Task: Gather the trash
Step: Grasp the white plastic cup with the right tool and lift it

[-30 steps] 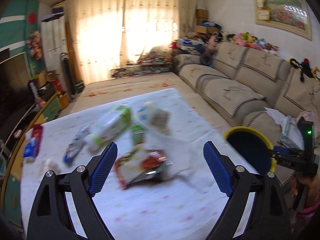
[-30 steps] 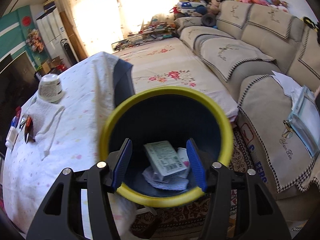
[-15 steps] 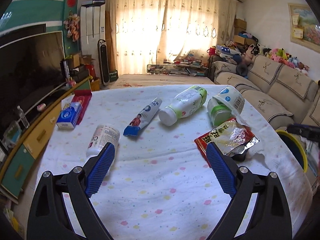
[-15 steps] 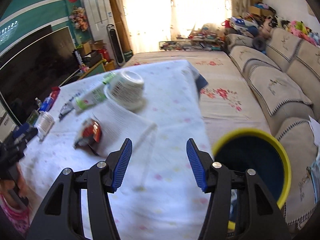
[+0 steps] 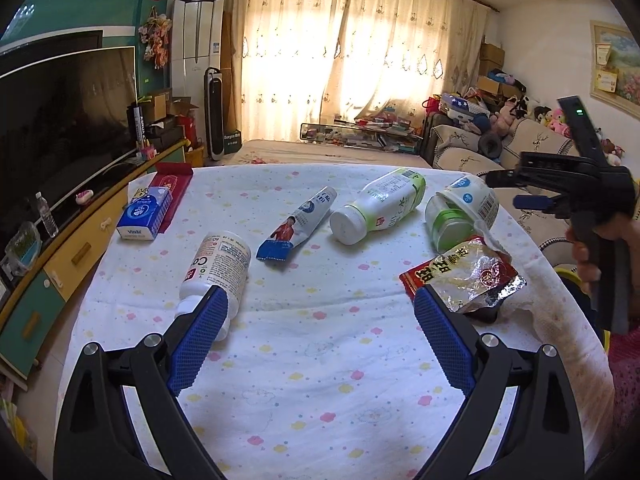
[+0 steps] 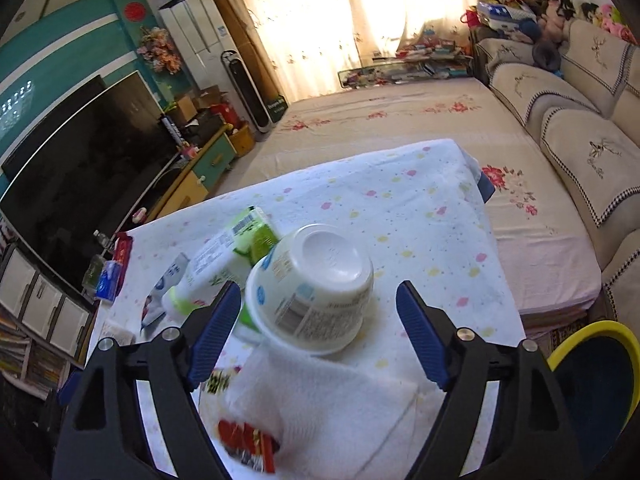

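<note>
Both grippers, left (image 5: 316,336) and right (image 6: 318,334), gape empty (right's jaws just widening) above the tipped cup (image 6: 310,296).

Left wrist view looks low across the table (image 5: 320,360) toward the curtains; right wrist view tilts down close over it, sharing the white cup (image 6: 316,292).

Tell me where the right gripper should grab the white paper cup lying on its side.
Judging by its pose, grip the cup across its round wall, coming from above its upturned base: the right gripper already straddles it, open, jaws just widened, pads not touching.
</note>
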Motion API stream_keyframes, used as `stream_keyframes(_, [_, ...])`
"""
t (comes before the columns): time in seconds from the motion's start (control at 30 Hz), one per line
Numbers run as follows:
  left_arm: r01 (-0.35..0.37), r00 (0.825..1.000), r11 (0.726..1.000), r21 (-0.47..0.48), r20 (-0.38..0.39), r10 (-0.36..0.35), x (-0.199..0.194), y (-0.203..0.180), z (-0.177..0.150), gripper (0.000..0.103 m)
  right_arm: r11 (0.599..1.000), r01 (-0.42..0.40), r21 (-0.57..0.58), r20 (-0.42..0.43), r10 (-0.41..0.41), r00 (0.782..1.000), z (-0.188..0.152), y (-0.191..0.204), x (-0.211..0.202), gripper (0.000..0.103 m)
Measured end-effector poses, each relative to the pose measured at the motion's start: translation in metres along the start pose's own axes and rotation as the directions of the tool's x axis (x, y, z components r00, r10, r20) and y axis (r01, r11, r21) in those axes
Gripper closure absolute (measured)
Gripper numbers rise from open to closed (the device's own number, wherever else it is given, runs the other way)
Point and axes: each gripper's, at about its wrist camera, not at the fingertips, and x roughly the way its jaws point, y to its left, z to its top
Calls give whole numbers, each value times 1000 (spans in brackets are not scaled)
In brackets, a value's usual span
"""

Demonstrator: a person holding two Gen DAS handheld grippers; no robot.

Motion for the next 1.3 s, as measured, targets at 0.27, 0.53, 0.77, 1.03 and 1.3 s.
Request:
stream_keyframes(0.27, [-1,1000,1000,13,-3,1,1,-3,-2,10,995,-29,90,-69,35,997,8,-10,35,25])
stream_keyframes(0.53, [-9,1000,999,34,-8,9,3,-9,-3,10,994,-55,97,-59,61,996,7,-4,39,29])
stream_keyframes(0.77, [-11,1000,999,41,-9,12,4,-10,-4,10,998,-44,35,38,43,998,11,6,-8,29])
stream_keyframes(1.03, [-17,1000,999,46,-10,18,4,-11,-5,10,1000,6,-1,104,-5,995,-13,-25,-71,29])
stream_keyframes(1.3, [-24,1000,997,68,-14,25,4,-17,-7,10,979,185,85,115,-195,974,-75,-102,-114,29])
